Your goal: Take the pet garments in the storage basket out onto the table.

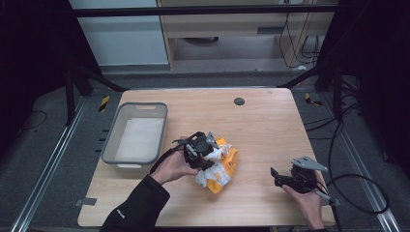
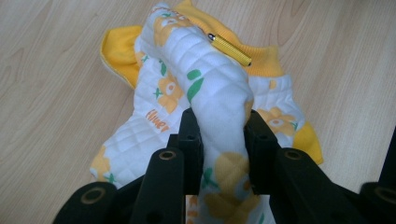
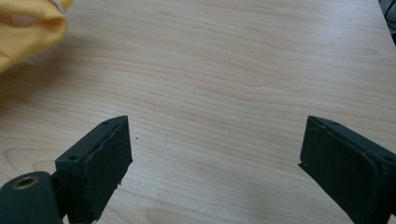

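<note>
— What has my left gripper (image 2: pixel 219 140) got?

— I see its jaws clamped on a raised fold of the quilted white-and-yellow baby garment (image 1: pixel 220 166), which lies mid-table, right of the grey bin (image 1: pixel 113 140).

— And my right gripper (image 3: pixel 215 158)?

— Jaws spread wide, holding nothing, above bare wooden table (image 1: pixel 270 125) at the near right.

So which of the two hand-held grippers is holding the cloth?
The left hand-held gripper: its jaws pinch a fold of the cloth. The right hand-held gripper is open over bare table.
</note>
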`<action>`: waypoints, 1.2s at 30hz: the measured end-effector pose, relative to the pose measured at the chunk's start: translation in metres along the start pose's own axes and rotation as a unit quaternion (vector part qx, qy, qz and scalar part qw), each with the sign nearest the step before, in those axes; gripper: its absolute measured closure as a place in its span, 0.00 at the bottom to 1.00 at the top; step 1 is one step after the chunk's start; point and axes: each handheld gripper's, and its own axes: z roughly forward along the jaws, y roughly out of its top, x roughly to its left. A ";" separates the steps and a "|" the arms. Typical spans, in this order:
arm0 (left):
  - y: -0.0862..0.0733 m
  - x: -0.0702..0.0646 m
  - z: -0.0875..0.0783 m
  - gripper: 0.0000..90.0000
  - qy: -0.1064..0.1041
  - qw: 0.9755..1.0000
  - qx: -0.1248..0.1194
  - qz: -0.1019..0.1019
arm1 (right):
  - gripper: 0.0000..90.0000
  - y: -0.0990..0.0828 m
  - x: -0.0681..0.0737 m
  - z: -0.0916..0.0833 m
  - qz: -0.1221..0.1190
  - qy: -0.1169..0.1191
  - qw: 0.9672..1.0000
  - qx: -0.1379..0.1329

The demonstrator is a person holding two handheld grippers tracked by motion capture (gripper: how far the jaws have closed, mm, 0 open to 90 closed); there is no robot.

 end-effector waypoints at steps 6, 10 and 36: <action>-0.002 -0.002 0.010 0.78 -0.007 1.000 0.006 0.008 | 0.10 0.000 0.000 0.000 -0.001 0.000 1.000 0.000; -0.004 -0.003 0.017 0.77 -0.008 1.000 0.010 0.012 | 0.10 0.000 0.000 0.000 -0.002 0.000 1.000 0.001; -0.015 -0.006 0.030 0.51 -0.008 1.000 0.004 0.018 | 0.10 -0.001 0.000 0.001 -0.004 -0.001 1.000 0.003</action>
